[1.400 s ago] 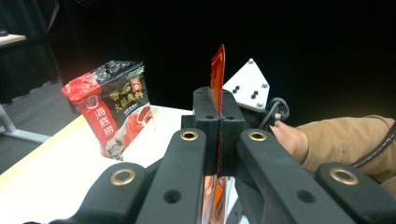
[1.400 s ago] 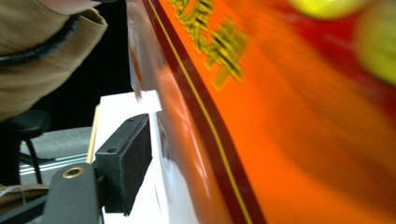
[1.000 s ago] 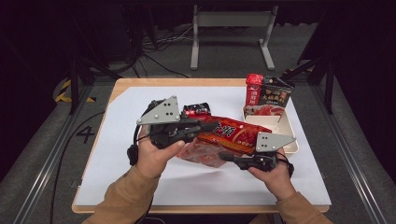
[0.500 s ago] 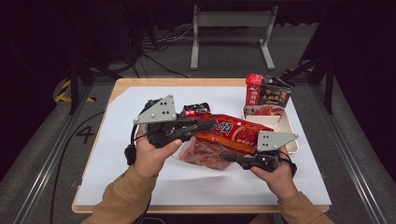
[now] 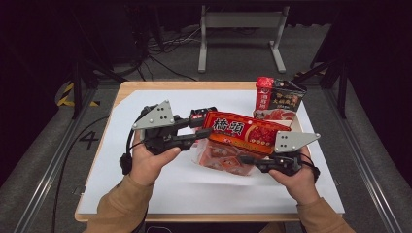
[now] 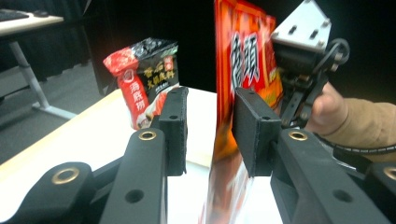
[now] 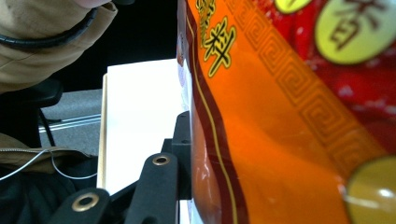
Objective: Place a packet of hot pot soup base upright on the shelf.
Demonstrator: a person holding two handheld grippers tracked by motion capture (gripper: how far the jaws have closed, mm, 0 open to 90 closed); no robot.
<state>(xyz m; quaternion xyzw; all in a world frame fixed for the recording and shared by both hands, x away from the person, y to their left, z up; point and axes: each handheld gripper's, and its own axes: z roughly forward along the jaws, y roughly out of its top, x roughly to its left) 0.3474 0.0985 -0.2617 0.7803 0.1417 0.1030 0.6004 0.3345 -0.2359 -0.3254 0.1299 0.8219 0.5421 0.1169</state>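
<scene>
On the wooden table [image 5: 145, 87] lies a big white sheet [image 5: 145, 184] that covers most of the top. Above the middle of the sheet, a long orange and red snack bag [image 5: 243, 132] is held up in the air between two grippers. It has big red letters on it, and a clear, see-through part hangs down below it.

At the far right of the sheet stands a black and red packet [image 5: 279, 97], leaning in a low tray [image 5: 296, 121]. In the left gripper view this packet [image 6: 144, 79] stands well behind the jaws.

The left gripper [image 5: 201, 128] is held in the person's left hand [image 5: 150, 162]. It reaches to the left end of the bag. Its jaws have just been opening. In the left gripper view the bag [image 6: 243, 56] hangs between the two black pads [image 6: 254, 130]. It sits close against one pad, and there is a clear gap to the other pad, so the jaws do not squeeze it.

The right gripper [image 5: 245, 159] is in the right hand [image 5: 296, 179], low at the right side of the bag. In the right gripper view the bag [image 7: 280, 140] lies against one black pad [image 7: 183, 154]. The other pad is hidden behind the bag. The bag hangs from this gripper, so it is pinching the bag.

A small dark and red thing [image 5: 201, 114] lies on the sheet just behind the left gripper. It is too small to tell what it is.
</scene>
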